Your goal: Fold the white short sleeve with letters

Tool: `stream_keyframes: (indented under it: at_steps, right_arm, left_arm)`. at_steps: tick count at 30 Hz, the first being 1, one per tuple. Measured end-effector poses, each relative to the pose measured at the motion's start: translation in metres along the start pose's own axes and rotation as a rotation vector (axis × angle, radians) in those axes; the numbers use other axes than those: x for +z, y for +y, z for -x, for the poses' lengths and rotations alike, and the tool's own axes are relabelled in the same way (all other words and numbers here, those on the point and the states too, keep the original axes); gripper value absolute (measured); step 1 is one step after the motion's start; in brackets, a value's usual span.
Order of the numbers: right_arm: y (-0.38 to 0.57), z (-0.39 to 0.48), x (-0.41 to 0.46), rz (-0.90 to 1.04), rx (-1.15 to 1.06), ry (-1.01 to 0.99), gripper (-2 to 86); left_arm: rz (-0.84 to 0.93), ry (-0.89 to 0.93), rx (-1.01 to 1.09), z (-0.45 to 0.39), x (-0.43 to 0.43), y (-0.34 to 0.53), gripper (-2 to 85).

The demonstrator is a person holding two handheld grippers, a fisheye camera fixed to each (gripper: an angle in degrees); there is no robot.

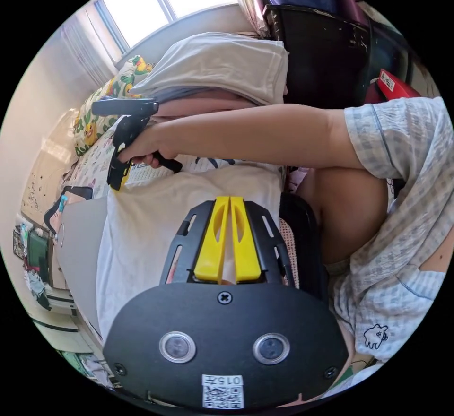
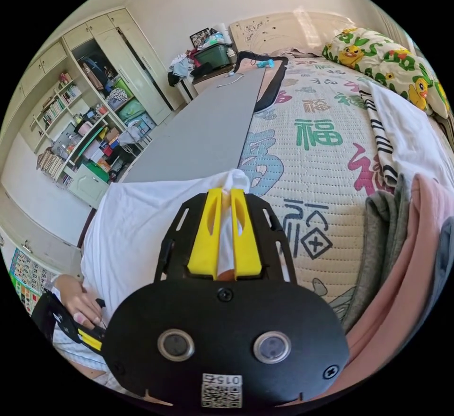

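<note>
My left hand-held gripper has its yellow jaws pressed together with white cloth between them, so I take it to be pinching one edge of the white short sleeve shirt. My right hand-held gripper is clamped on a bunched corner of the same shirt. I judge both hold it taut along one edge, ready for a fold. The shirt hangs plain and smooth, spread over the bed's edge and the grey board; I can't see its letters. Farther off, the quilted bedspread carries piled clothes and a duck-print pillow.
</note>
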State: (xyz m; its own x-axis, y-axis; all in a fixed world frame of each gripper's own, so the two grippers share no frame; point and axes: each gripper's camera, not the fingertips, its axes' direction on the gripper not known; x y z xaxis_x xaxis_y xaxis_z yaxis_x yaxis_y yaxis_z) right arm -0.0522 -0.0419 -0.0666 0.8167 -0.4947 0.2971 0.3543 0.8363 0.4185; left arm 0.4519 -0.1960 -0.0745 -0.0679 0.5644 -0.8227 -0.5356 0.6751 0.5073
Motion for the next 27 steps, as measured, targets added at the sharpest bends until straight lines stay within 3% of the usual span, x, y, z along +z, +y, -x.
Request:
stream_keyframes:
  at_steps: [4,8,13,15,27]
  right_arm:
    - [-0.009,0.011,-0.01,-0.043,-0.017,0.066,3.7]
    - [-0.013,0.022,-0.002,0.002,-0.051,0.134,3.9]
    - [-0.011,0.027,-0.01,-0.004,-0.037,0.106,4.0]
    - [-0.007,0.03,-0.015,-0.012,-0.031,0.105,4.0]
    - [0.026,0.061,0.004,-0.011,-0.165,0.317,3.5]
  left_arm:
    - [-0.074,0.176,0.055,0.003,-0.025,-0.007,-0.1]
    - [-0.068,-0.103,-0.011,0.008,-0.036,-0.021,1.2]
    - [-0.021,-0.086,-0.144,0.04,-0.031,-0.046,8.0]
    - [0.042,-0.156,-0.146,0.049,-0.02,-0.056,9.3]
    - [0.032,-0.183,0.026,0.037,-0.041,-0.065,1.1]
